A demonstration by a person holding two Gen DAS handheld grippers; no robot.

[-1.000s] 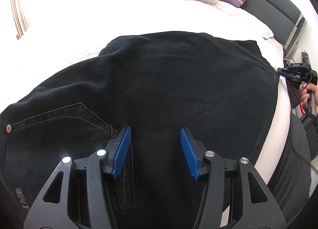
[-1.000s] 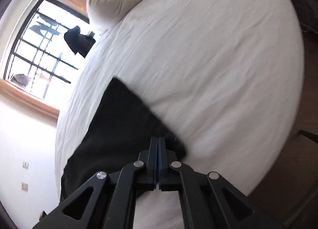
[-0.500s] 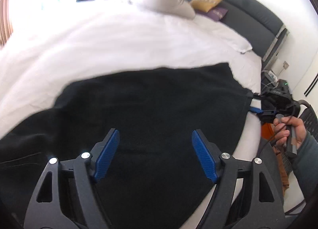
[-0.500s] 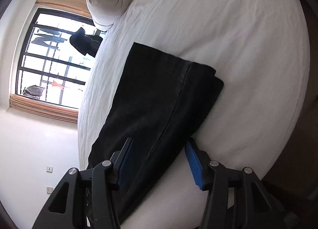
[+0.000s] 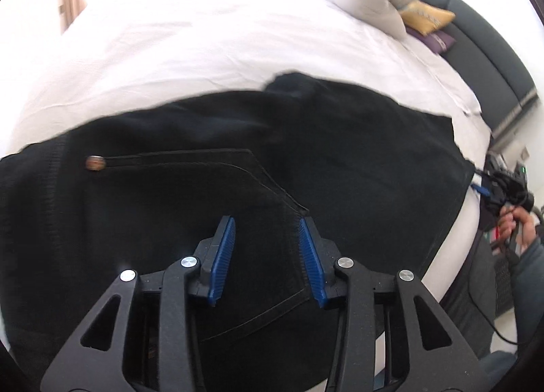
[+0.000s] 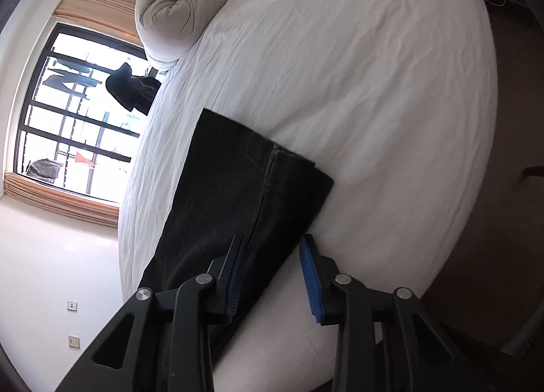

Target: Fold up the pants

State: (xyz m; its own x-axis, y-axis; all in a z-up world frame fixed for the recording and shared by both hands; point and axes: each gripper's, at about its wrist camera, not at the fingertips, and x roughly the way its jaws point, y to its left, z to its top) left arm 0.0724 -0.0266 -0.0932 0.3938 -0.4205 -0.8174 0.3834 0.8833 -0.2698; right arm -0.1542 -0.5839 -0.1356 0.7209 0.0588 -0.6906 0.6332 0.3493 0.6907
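Observation:
Black pants (image 5: 340,160) lie flat on the white bed (image 5: 204,35), waist end with a back pocket and a copper rivet (image 5: 95,163) close to the left wrist camera. My left gripper (image 5: 267,249) is open and hovers over the pocket seam. The leg hems (image 6: 292,171) show in the right wrist view, stacked one on the other near the bed's edge. My right gripper (image 6: 273,269) is open, its jaws over the leg's near edge, holding nothing. It also shows at the far right of the left wrist view (image 5: 506,188), held in a hand.
A rolled beige duvet (image 6: 166,14) and yellow and purple cushions (image 5: 425,18) lie at the head of the bed by a dark headboard (image 5: 493,62). A window (image 6: 71,113) is beyond the bed. Dark floor (image 6: 510,154) lies past the bed's edge.
My right gripper has opened and let go of the hems, which now lie on the bed. My left gripper has narrowed its opening and swung back over the pocket.

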